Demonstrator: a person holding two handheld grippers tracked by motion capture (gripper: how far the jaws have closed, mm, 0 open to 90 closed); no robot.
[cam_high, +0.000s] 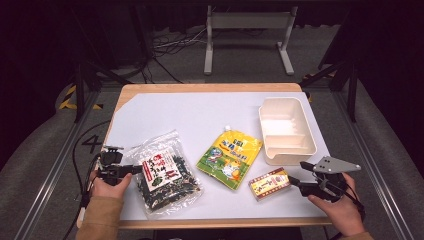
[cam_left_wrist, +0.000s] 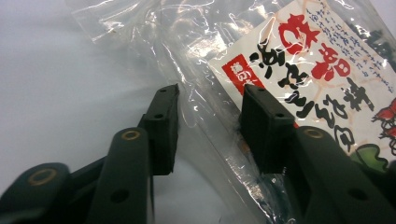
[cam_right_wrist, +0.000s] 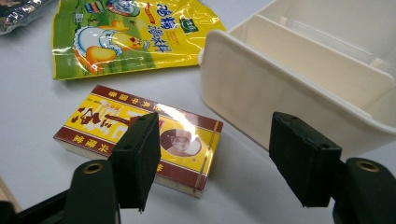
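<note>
1. The left gripper (cam_high: 131, 169) is placed at the left edge of the seaweed bag (cam_high: 167, 175); its jaws are apart, with the clear edge film between them, not yet pressed.
2. In the left gripper view, the film (cam_left_wrist: 205, 116) is seen crossing the gap.
3. The right gripper (cam_high: 295, 182) is open, just right of the yellow box (cam_high: 269, 183), whose long axis points toward it.

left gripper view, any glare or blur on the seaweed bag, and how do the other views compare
Left gripper view: white glare streaks on the clear seaweed bag, whose label stays readable; the near claw is soft. Right gripper view: a glare patch on the yellow box, and the tub is sharp. High view: the table is bright, the surroundings dark.
</note>
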